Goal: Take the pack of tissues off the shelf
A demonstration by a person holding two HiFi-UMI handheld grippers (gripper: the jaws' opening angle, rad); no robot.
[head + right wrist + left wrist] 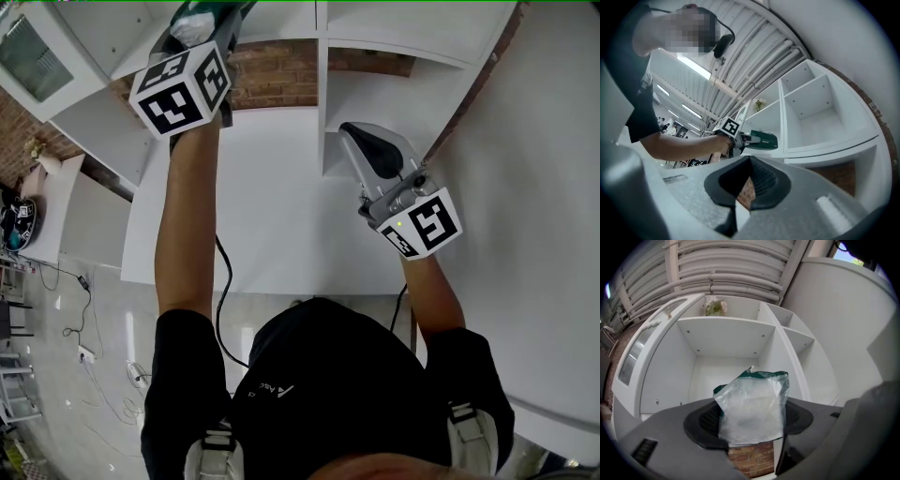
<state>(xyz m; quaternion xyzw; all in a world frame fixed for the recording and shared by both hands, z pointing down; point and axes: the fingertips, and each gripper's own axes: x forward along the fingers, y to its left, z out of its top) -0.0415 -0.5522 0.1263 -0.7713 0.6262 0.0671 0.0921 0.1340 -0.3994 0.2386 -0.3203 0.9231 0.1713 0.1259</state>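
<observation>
One grip settled the matter: the left gripper (pixel 750 423) was clenched on the pack of tissues (pixel 752 401), its pads pressing the clear wrapper from both sides. In the left gripper view the pack rose from the jaws toward 12 o'clock, its long axis running in line with the gripper and its green end pointing away into the open compartment of the shelf (pixel 726 336). Seen from the right gripper view, the pack stuck out toward 3 o'clock at the shelf's front edge; whether the far end was already clear of the board could not be told. The coming move probably called for a straight pull back along that axis, toward 6 o'clock in the head view. The right gripper (pixel 746 190) hung lower, at about 2 o'clock there, jaws together on nothing, well apart from the pack.
</observation>
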